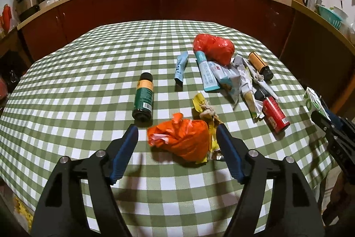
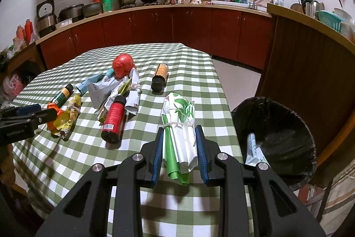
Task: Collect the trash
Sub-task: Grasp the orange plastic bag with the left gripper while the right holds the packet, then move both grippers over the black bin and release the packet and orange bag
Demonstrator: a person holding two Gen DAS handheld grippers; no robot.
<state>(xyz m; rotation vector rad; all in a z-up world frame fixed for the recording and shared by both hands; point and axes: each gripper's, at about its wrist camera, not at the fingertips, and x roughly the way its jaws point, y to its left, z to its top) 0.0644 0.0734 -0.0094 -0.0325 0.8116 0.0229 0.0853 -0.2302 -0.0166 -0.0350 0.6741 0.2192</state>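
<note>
Crumpled orange plastic bag (image 1: 180, 141) lies on its side, touching a crushed yellow wrapper (image 1: 205, 110); green-and-white plastic bag bundle (image 2: 180, 137), rolled and tied with string, sits lengthwise; red cylindrical can (image 2: 113, 118) and dark green bottle (image 1: 143, 99) lie flat; black-lined round bin (image 2: 277, 137) holds one white packet (image 2: 253, 151).

Bare cloth (image 1: 77, 86) left; trash pile (image 1: 235, 79) crowds right.

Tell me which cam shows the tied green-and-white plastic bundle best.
Right wrist view: the tied green-and-white plastic bundle fills the centre, clamped between the right tongs, its string tie and full length visible. The left wrist view catches only a sliver of it at the right edge, above those tongs.
</note>
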